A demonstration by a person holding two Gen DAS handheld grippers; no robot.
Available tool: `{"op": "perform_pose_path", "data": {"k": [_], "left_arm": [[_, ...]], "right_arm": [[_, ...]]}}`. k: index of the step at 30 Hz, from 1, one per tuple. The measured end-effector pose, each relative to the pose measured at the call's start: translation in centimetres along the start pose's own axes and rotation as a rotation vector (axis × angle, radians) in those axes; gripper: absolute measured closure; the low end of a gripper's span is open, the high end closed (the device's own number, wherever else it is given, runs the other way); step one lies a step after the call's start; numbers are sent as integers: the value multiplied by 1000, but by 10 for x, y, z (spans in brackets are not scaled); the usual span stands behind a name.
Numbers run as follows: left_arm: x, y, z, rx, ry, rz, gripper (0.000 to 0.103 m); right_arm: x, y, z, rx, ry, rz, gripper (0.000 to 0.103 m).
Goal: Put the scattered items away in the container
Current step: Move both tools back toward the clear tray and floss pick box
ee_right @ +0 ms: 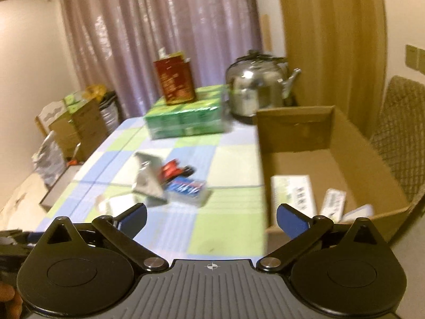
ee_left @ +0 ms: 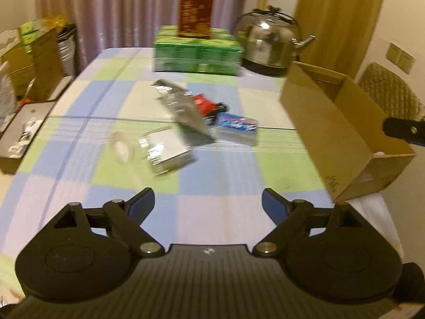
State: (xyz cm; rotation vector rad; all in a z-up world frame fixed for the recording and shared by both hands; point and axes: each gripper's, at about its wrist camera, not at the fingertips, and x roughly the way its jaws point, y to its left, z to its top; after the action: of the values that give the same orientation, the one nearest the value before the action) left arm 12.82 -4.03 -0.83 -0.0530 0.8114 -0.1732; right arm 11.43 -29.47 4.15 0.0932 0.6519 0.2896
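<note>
The left gripper (ee_left: pixel 208 203) hangs over the checked tablecloth (ee_left: pixel 212 212) with its jaws released and nothing between them. The right gripper (ee_right: pixel 211 219) also stands wide apart and empty, at the near corner of the cardboard box (ee_right: pixel 292 135).

Ahead of the left gripper lies a silver packet (ee_left: pixel 167 154), and behind it a long silver pouch (ee_left: pixel 183 111) whose long axis runs from far-left to near-right. A red item (ee_left: pixel 205 105) and a blue-labelled case (ee_left: pixel 237 129) touch this pouch. Bare cloth separates this pile from the box.

The box stands open at the table's right edge, with white packets (ee_right: pixel 294 194) lying flat inside. Farther away are a green pack (ee_left: pixel 198 54) and a steel kettle (ee_left: pixel 268 42).
</note>
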Motion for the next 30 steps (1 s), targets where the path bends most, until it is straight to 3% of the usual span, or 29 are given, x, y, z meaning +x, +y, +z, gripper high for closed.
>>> {"op": "perform_pose_path", "data": {"k": [10,19,30], "left_arm": [[-22,51,-24,-41,-6,102,10],[-19,70,-31,-75,-2,109,4],[-1,86,-32,-69,24,121,4]], "right_arm": [[9,34,-33,-30,73,46,2],[20,41,-46,-37,131,44,2],[51,49,-53,-62,185,51,2]]}}
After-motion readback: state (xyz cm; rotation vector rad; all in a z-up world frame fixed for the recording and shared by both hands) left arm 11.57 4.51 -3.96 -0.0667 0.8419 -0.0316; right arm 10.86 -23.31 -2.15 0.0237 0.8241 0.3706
